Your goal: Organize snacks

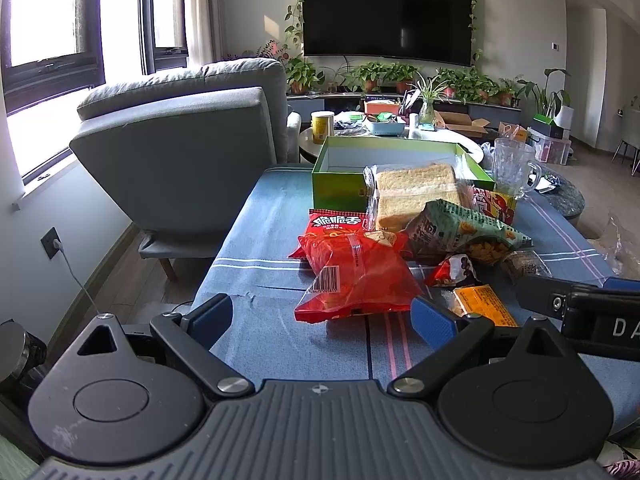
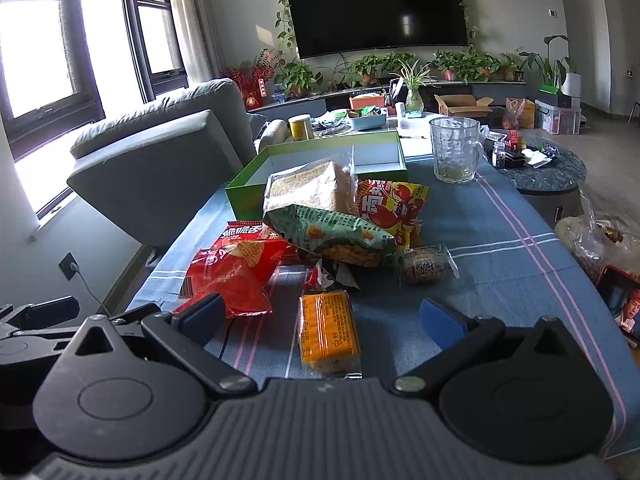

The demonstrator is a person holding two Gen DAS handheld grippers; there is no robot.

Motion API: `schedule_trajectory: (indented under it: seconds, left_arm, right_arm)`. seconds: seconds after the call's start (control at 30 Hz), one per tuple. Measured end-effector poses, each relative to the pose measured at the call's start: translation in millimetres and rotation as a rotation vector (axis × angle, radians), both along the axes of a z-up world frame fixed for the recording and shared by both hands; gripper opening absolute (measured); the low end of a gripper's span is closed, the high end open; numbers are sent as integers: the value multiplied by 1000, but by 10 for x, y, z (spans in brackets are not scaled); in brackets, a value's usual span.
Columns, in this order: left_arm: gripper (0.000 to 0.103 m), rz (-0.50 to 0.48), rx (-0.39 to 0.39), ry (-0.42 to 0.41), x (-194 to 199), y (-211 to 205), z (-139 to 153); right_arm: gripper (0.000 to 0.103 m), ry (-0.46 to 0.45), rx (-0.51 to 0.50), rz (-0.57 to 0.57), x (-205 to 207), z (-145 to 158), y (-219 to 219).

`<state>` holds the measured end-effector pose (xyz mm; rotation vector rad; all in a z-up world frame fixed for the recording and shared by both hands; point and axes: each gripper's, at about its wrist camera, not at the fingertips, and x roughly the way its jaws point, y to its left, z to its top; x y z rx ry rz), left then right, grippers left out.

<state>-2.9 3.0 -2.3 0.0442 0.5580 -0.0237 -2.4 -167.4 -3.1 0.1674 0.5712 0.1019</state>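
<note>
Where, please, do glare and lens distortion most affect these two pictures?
Left wrist view: the window is blown out white, and the walls bow at the edges. Right wrist view: the window glares likewise, the television shows a small reflection, and the tablecloth stripes curve; the snacks stay sharp.

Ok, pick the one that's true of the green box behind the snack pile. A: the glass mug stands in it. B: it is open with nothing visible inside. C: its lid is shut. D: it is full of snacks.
B: the green box stands open with a bare white floor, the snacks piled in front of it and the glass mug beside it on the tablecloth.
</note>
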Motion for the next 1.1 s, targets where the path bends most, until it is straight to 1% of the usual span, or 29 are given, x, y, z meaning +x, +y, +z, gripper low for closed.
schedule_trajectory:
  seconds: [0.37, 0.7, 1.1]
  left_arm:
    - [96, -5, -8, 8, 11, -14, -14]
    - [96, -9, -5, 11, 20, -35, -16]
    - [96, -5, -11, 16, 25, -15, -24]
  right_arm:
    - [86, 3, 0, -4, 10, -6, -3]
    - [86, 19, 35, -13, 47, -33, -77]
    - [86, 34, 41, -15, 74, -59, -76]
